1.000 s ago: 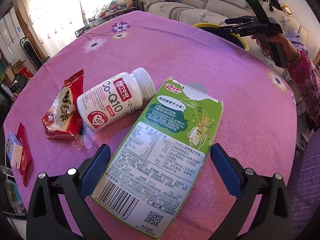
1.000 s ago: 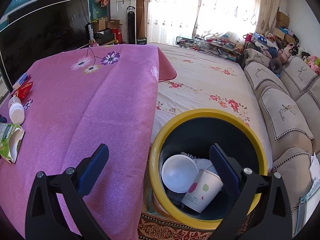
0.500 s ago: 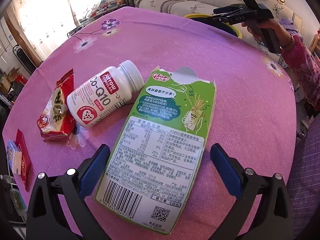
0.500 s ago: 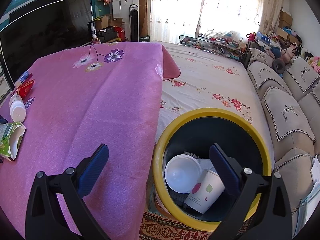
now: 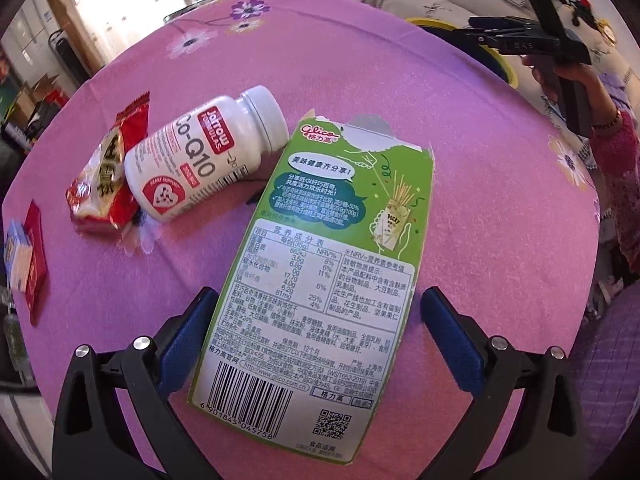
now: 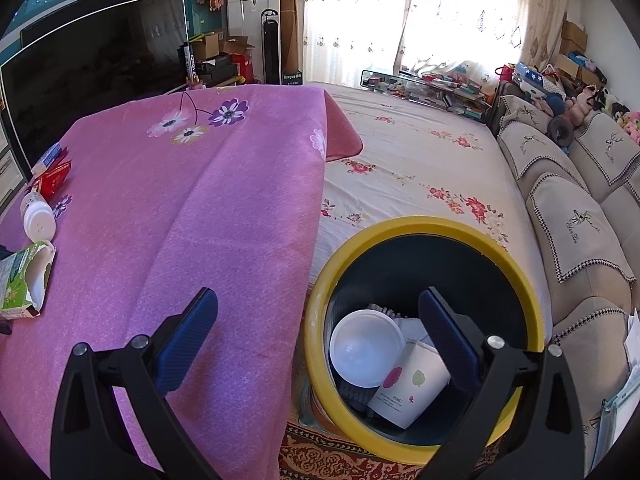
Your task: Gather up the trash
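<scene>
Cardboard, green and flat, lies printed side up on the pink flowered cloth of the bench (image 5: pixel 480 240): an empty snack box (image 5: pixel 320 280) with its torn mouth pointing to 12 o'clock in the left wrist view. The left hand-held gripper (image 5: pixel 316 340) straddles the near end of the box, jaws spread wide, one blue pad at either long edge and neither touching, which looks like lining up for a pinch across the width. A white plastic supplement bottle (image 5: pixel 200 160) lies on its side at 10 o'clock, its cap just beside the box's torn corner, so a sloppy lift could nudge it. Touching the bottle's base is a red crinkled snack packet (image 5: pixel 106 176), and small red and blue sachets (image 5: pixel 24 256) sit near the bench edge at 9 o'clock. The right hand-held gripper (image 6: pixel 316 340) hangs released and empty at the bench edge, its right pad over the yellow-rimmed dark bin (image 6: pixel 520 272), which stands on the floor and already holds a white plastic bowl (image 6: pixel 366 348) and a paper cup (image 6: pixel 408 388). Nothing blocks the way from box to bin.
</scene>
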`<action>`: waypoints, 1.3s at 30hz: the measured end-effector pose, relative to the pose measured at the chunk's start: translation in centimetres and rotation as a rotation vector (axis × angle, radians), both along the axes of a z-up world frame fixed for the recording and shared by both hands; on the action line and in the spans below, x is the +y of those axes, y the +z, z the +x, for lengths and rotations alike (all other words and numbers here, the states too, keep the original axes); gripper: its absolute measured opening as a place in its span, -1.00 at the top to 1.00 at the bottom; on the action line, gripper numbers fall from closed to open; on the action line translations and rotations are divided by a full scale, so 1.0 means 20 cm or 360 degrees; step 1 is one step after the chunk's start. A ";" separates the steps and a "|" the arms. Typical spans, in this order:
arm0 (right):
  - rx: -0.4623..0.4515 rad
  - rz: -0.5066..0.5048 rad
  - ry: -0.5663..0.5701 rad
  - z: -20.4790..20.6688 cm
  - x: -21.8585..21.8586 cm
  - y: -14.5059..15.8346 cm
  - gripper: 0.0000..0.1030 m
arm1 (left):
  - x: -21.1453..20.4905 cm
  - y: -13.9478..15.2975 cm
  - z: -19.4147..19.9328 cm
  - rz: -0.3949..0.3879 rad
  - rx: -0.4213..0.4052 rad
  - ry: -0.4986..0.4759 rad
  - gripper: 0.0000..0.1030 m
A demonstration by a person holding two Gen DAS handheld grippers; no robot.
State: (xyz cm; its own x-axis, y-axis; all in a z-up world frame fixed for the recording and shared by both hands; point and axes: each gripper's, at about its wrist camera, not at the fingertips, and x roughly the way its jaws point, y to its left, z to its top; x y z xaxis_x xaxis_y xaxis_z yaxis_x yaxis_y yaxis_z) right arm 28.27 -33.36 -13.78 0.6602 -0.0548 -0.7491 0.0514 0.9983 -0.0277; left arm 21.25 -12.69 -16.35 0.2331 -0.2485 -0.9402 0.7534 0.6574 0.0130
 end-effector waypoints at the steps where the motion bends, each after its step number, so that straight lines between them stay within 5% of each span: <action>1: -0.0002 0.0004 0.0002 0.00 0.00 0.00 -0.86 | -0.01 0.00 -0.02 -0.0006 0.0028 0.0045 -0.91; 13: -0.0046 0.0018 0.0035 -0.05 0.01 0.05 -0.86 | -0.06 0.00 -0.05 0.0002 -0.0026 0.0267 -0.90; 24: -0.0144 0.0071 0.0039 -0.15 -0.03 0.12 -0.86 | -0.04 0.03 -0.17 -0.0071 -0.0083 0.0506 -0.60; 39: -0.0325 0.0127 -0.0101 -0.46 -0.21 0.29 -0.86 | -0.57 0.27 -0.14 -0.0137 -0.0360 0.0327 -0.58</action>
State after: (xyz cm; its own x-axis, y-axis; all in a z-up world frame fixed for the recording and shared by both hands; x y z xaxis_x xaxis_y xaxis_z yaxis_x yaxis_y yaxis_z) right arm 19.05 -37.55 -7.93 0.7958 -0.0468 -0.6038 0.1106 0.9915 0.0689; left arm 18.53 -24.09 -10.97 0.4873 -0.2513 -0.8363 0.5893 0.8014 0.1026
